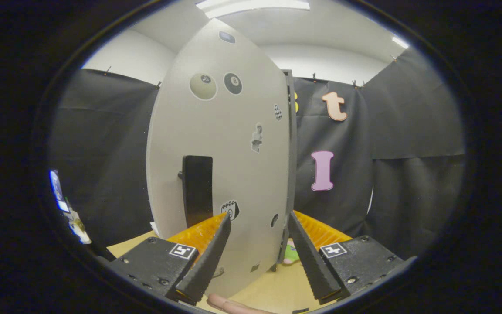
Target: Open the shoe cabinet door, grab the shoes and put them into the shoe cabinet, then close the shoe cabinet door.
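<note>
Grey cabinet door is seen just ahead of the open tongs, its free edge lying between the two fingers.

Stickers are spread over the door: two billiard balls, one numbered 8, the other's number too blurred to be read, and smaller ones that cannot be made out. A black handle is fixed low on the door, just beyond the left finger. Nothing is gripped by the tongs. A green and pink object, mostly hidden behind the door's edge, rests on the light wooden worktop. A fingertip is cut off below the tongs.
</note>
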Motion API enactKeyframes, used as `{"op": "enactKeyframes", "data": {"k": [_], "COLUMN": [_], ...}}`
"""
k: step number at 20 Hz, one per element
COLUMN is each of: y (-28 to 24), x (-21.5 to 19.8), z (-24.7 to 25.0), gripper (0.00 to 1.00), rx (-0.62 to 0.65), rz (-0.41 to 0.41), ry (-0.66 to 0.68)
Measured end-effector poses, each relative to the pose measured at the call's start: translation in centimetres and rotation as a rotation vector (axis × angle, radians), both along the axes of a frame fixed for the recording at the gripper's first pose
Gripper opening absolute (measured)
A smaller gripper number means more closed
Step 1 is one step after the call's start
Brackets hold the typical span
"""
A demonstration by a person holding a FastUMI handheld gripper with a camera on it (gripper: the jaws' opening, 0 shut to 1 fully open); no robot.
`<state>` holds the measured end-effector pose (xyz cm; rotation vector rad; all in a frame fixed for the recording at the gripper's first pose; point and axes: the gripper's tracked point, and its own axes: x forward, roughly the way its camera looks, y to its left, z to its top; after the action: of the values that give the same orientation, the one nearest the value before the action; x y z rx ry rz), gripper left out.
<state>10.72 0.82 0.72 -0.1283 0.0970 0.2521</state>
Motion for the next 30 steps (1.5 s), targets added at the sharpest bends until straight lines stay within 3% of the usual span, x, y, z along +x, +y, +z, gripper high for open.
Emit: {"op": "enactKeyframes", "data": {"k": [3,7,10,14,18,23,30], "y": [5.0,11.9,13.9,14.5,13.0,8.9,3.8], "x": [1.5,1.9,1.0,-0.6,-2.8,-4.9,-7.8], "z": [-1.5,-4.6,-4.9,-4.9,-6.1,-5.9,-4.7], "gripper": [0.89,0.94,0.96,0.96,0.99,0.99,0.99], "rx": [0.042,0.054,0.007,-0.062,-0.088,-0.013,0.039], "rz": [0.001,0.104,0.141,0.092,0.004,-0.083,-0.102], "ry": [0.028,0.113,0.080,-0.029,-0.022,-0.042,-0.025]}}
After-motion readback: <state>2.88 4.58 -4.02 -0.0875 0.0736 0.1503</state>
